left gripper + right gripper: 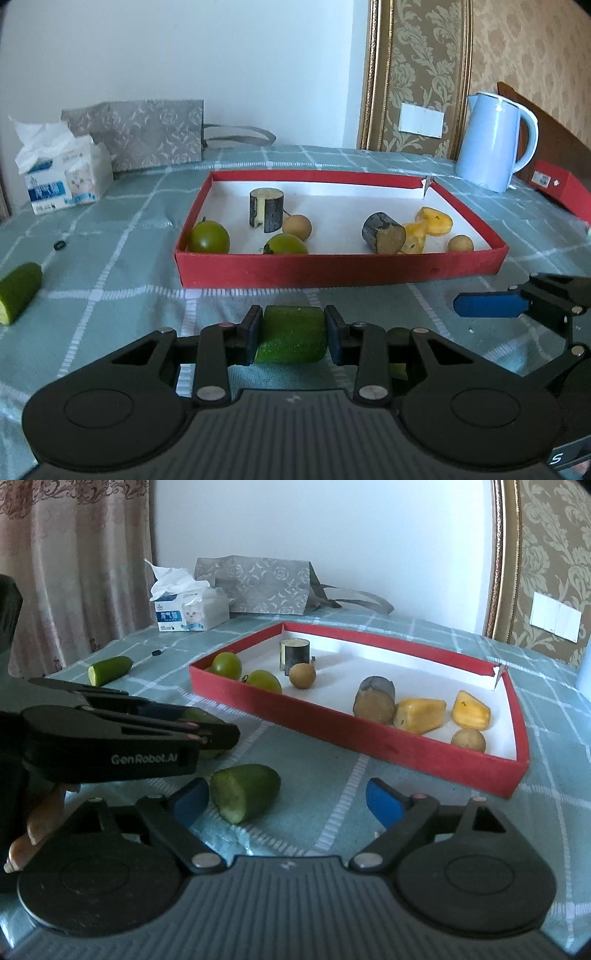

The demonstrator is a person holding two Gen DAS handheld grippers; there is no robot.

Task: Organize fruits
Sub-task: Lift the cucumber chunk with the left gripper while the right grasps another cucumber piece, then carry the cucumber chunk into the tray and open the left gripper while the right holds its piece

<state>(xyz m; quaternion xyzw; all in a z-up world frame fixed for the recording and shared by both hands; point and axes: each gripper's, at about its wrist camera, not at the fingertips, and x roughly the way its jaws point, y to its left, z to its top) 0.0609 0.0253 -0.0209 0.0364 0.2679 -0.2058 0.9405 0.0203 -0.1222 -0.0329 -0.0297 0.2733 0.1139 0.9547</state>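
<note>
1. Teal checked tablecloth [122, 266] w/ red tray [332, 267] at frame centre.
2. We've got our left gripper [290, 334] clamped on a cucumber chunk [291, 332], bottom centre.
3. Our right gripper [284, 801] is spread wide, nothing gripped; another cucumber piece [245, 792] lies by its left finger, lower centre-left.

Your count: eight pieces in the tray, three cucumber pieces outside it.

In the red tray [413, 751] you have two green round fruits [226, 665] [263, 680], two small brown round fruits [302, 675] [468, 740], two dark-skinned cylinder chunks [294, 653] [375, 700] and two yellow pieces [419, 714] [471, 709]. On the bench [332, 812] you have three green cucumber pieces: one far off on the left [110, 669], one near your right gripper [245, 792], and one clamped in your left gripper [291, 334]. Beyond those you can count one tissue pack [190, 607], one grey patterned bag [262, 585], one pale blue kettle [495, 142], one small black ring [59, 244], and two grippers.
</note>
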